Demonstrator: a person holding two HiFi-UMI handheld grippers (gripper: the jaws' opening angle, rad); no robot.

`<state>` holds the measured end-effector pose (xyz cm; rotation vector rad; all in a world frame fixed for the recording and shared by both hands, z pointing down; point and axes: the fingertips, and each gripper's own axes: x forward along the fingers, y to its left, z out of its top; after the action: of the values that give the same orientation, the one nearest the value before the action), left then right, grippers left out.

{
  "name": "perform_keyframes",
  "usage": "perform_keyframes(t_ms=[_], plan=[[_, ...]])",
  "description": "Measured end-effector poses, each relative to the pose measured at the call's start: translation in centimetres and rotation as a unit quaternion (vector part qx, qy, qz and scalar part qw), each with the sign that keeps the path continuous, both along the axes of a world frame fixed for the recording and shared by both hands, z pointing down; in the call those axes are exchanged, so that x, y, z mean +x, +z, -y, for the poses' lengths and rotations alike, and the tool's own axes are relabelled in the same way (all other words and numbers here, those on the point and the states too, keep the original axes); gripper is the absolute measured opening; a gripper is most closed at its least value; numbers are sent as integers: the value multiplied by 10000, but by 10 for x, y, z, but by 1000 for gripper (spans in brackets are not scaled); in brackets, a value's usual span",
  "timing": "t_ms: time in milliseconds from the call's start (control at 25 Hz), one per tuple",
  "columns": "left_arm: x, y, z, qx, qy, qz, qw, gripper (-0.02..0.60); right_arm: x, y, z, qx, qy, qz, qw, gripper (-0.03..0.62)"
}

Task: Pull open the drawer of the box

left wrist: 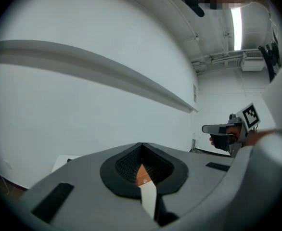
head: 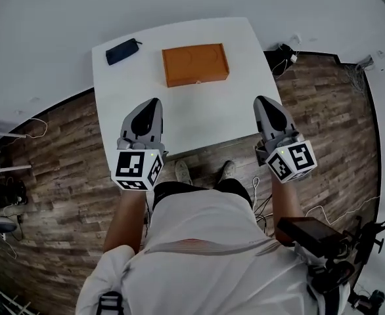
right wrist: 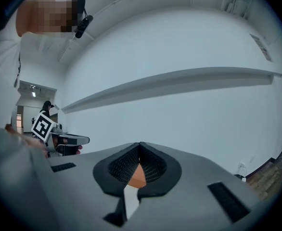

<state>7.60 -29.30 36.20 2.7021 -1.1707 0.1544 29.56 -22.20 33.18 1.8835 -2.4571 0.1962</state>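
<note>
An orange box (head: 196,64) lies flat on the white table (head: 199,123), towards the far side; its drawer front faces me and looks closed. My left gripper (head: 154,104) hovers over the table's near left part, shut and holding nothing. Over the near right edge my right gripper (head: 262,101) is also shut and holds nothing. Both point towards the box and stay well short of it. In the left gripper view the jaw tips of the left gripper (left wrist: 141,146) meet, and a sliver of the orange box (left wrist: 142,175) shows behind them. The right gripper view shows the same: right gripper (right wrist: 140,146), orange box (right wrist: 137,174).
A dark zipped pouch (head: 122,51) lies at the table's far left corner. Wooden floor surrounds the table, with cables and a power strip (head: 286,52) at the right. The person's shoes (head: 205,171) stand under the near edge. A white wall lies beyond the table.
</note>
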Motion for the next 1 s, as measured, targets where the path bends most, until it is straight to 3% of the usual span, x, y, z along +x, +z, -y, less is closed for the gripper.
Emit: perform_keyframes(t_ms=[280,480,600,1000], plan=[[17,0,2,67,-766,87,9970,11,28,6,27,19,-714,143,9973,3],[79,10,-1,-65,-1221,237,9922,9,91,18,45,-112,-1222,285,9920,3],[98,20,-2,-155,-1448,258,9890,9,108,33,51,-235,-1500,296,9880,3],[142,94,14,-850,-1107,501,9890,22,128,69,42,-606,-1508,433,9858,3]])
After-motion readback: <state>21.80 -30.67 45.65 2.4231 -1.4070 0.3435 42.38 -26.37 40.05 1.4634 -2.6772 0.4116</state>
